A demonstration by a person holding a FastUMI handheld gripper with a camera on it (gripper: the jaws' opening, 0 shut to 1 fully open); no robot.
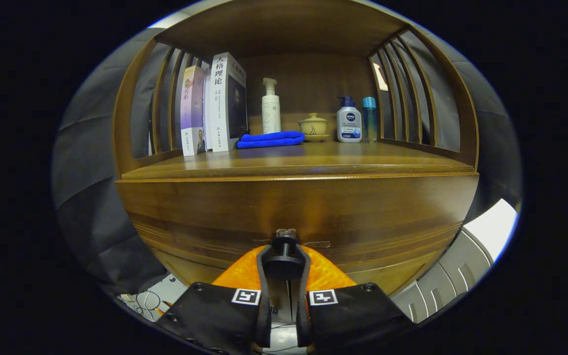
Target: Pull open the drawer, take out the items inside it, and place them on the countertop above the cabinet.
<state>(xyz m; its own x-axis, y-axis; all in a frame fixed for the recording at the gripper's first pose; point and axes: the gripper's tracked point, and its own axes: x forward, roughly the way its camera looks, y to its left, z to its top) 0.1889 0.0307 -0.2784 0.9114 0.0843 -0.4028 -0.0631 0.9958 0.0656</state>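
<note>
The wooden drawer front (294, 207) of the cabinet stands straight ahead, very close. Its black knob (284, 256) sits between my two orange fingers (237, 273), and my gripper (284, 259) is shut on it, one pad pressing each side. Whether the drawer stands pulled out at all I cannot tell, and what lies inside it is hidden. Above the drawer runs the wooden countertop (313, 160), with a bare strip along its front edge.
At the back of the countertop stand two books (212, 106), a folded blue cloth (270, 139), a white pump bottle (270, 108), a small yellow lidded pot (313, 125), a white and blue pump bottle (349, 121) and a teal bottle (369, 118). Slatted wooden sides (412, 93) enclose the shelf.
</note>
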